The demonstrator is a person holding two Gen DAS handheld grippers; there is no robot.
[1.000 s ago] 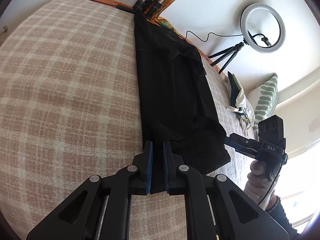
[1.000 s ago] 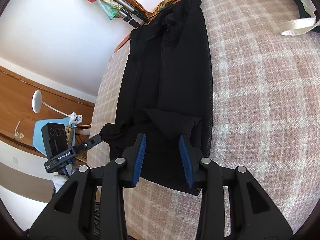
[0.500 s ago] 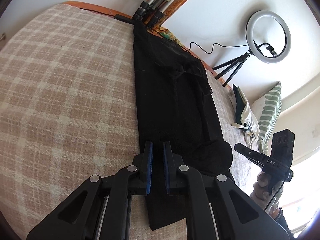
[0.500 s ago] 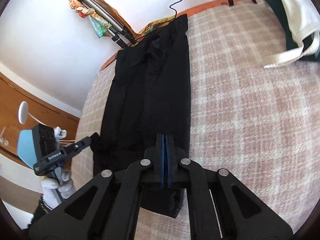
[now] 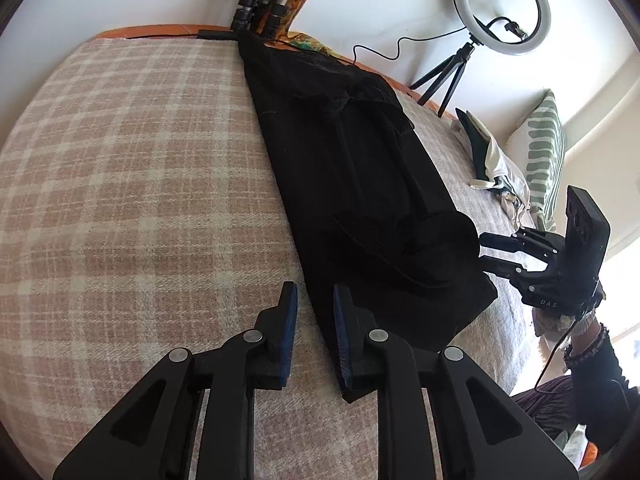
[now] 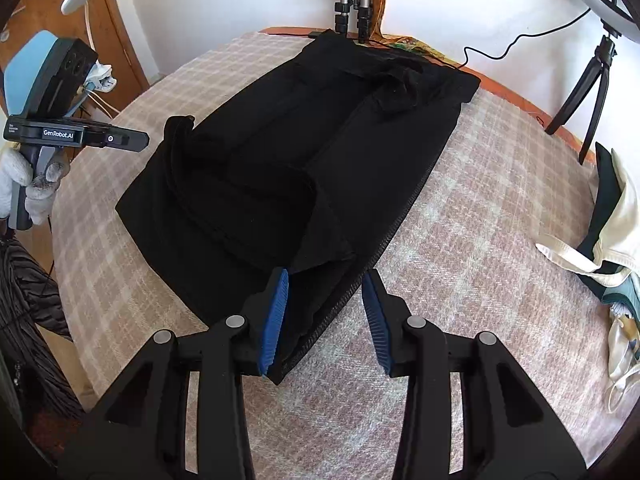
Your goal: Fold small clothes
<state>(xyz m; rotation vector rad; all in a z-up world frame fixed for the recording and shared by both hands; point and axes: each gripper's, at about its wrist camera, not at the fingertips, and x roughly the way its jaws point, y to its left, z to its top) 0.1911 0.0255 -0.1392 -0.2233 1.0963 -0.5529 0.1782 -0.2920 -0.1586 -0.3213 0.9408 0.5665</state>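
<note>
Both my tongs just opened: left tongs (image 5: 315, 308) and right tongs (image 6: 325, 294) parted, straddling black garment (image 6: 304, 168) edges on bed (image 6: 460, 240), gripping nothing.

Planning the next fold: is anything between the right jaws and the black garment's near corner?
Nothing visible: the right gripper is open with the black garment corner lying directly between its jaws on the checked blanket.

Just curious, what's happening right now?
Both claws, left and right, just opened, holding nothing. Black garment lies on bed, near edge folded over. Nothing in the way.
</note>
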